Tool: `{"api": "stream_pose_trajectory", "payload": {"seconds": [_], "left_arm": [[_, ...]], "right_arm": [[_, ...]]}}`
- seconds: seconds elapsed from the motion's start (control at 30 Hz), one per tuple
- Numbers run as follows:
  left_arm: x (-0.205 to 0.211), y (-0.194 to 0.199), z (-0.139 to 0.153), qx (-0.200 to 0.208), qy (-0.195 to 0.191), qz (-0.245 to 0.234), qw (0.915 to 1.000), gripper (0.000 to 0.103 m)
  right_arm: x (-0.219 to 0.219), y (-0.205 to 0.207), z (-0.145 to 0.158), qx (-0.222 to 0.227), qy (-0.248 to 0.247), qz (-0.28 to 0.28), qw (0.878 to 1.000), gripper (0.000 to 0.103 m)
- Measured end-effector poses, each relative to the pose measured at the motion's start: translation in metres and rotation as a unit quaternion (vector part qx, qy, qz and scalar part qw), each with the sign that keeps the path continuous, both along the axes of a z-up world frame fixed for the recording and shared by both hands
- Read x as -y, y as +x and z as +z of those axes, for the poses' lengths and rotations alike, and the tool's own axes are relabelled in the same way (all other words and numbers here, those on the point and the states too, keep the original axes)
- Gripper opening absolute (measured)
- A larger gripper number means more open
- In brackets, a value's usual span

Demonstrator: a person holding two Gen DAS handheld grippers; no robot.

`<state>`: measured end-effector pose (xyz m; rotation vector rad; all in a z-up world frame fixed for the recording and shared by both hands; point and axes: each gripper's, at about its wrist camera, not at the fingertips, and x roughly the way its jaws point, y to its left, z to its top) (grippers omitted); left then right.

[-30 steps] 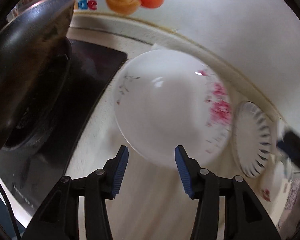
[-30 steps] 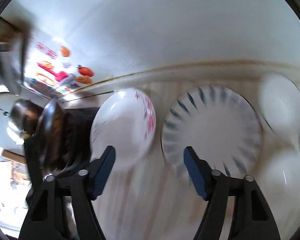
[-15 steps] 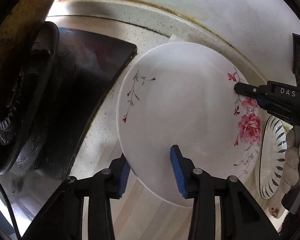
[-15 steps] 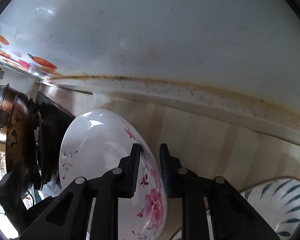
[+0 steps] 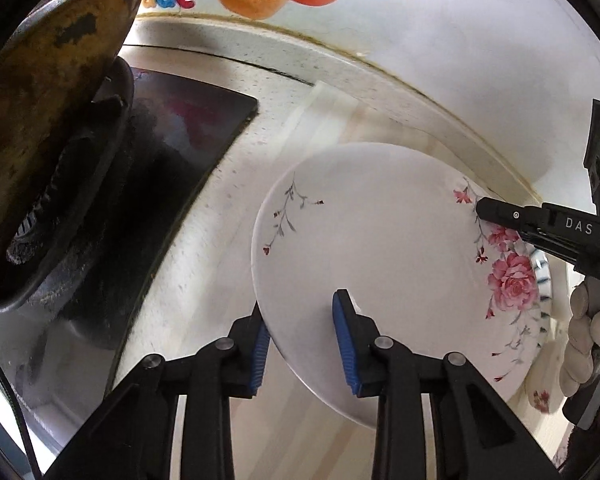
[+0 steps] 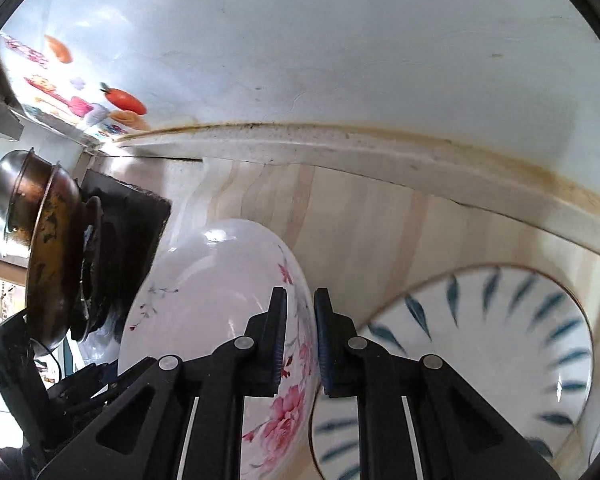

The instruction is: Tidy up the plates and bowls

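In the left wrist view there is one rose plate (image 5: 380,248), held between two tools. The left tool (image 5: 302,344) grips its near rim, one blue ribbed pad under the edge and one pad on top, so it is clamped on the plate. The right tool (image 5: 485,209) reaches in from the right side and pinches the far rim beside the pink flowers; a gloved hand (image 5: 586,336) holds its handle. Half a second before, the plate lay nearer to the black stove (image 5: 148,168); now it is further right and a bare strip of the pale worktop (image 5: 228,216) shows between them. The plate is round, glossy and white. One dark worn wok (image 5: 52,92) leans over the stove.

In the right wrist view the same plate (image 6: 204,304) is seen almost from its edge, tilted, with the black fingers of the right tool (image 6: 300,336) closed tightly on its rim. One second plate (image 6: 496,344) with blue leaf strokes lies flat on the wooden striped worktop (image 6: 364,232) just beside it. More of this blue plate shows than before. Two metal pans (image 6: 40,236) stand at the left.
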<state>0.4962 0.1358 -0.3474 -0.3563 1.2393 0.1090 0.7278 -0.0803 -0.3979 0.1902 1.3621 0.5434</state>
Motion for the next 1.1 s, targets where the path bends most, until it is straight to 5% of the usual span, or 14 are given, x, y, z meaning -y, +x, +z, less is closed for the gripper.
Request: {"api": "stream_pose_trajectory", "payload": {"seconds": [0.6,0.83,1.1], "left_arm": [[0.085,-0.060,0.097,0.038,-0.002,-0.100,0.9942,0.028],[0.137,-0.097,0.098,0.021,-0.005,-0.147,0.9889,0.028],[0.182,-0.123,0.070,-0.016,-0.001,-0.184,0.9828,0.028]], "right_arm": [[0.132,-0.133,0.082,0.030,0.038,-0.067,0.997,0.016],[0.192,-0.202,0.088,0.023,0.038,-0.100,0.994,0.016],[0.247,-0.264,0.058,-0.007,0.035,-0.128,0.991,0.016]]}}
